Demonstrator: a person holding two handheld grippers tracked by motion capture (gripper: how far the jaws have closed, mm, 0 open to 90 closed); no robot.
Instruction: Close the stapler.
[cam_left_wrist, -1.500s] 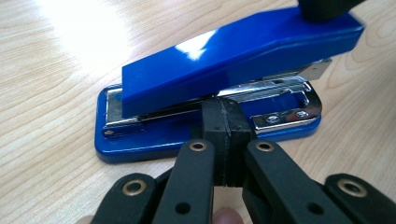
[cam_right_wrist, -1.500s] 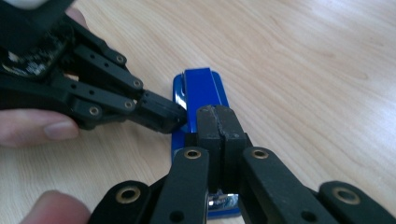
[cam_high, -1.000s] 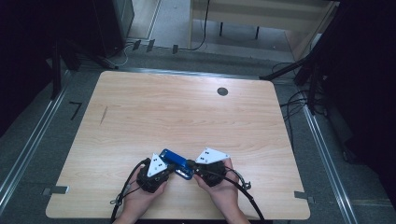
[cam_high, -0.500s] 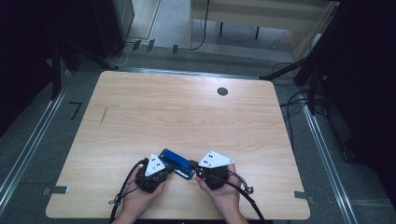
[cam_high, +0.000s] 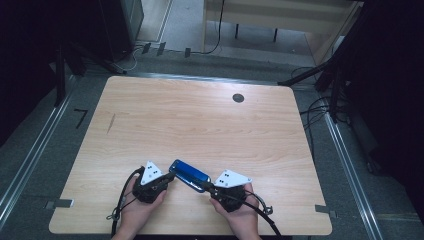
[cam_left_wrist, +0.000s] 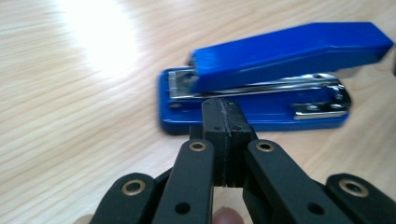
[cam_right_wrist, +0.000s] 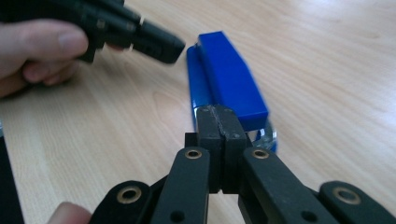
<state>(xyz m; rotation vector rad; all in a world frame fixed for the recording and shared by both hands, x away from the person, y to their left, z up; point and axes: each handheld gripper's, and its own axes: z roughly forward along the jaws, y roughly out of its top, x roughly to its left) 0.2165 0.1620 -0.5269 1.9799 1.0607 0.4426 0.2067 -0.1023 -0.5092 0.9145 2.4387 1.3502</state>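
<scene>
A: From the high view, where is your blue plastic stapler (cam_high: 188, 175)?

B: It lies near the near edge of the light wooden table (cam_high: 200, 120), between your left gripper (cam_high: 161, 179) and right gripper (cam_high: 216, 189). The far half of the table gives you open room, up to the small black round hole (cam_high: 238, 98) by the far edge.

A: And the left gripper view?

B: Your left gripper (cam_left_wrist: 223, 109) has its jaws pressed together just beside the stapler's (cam_left_wrist: 275, 79) long side, with its metal strip showing.

A: The right gripper view?

B: Your right gripper (cam_right_wrist: 217, 116) is closed too, at the stapler's (cam_right_wrist: 226, 79) end; the left gripper (cam_right_wrist: 154, 42) hovers beyond.
</scene>
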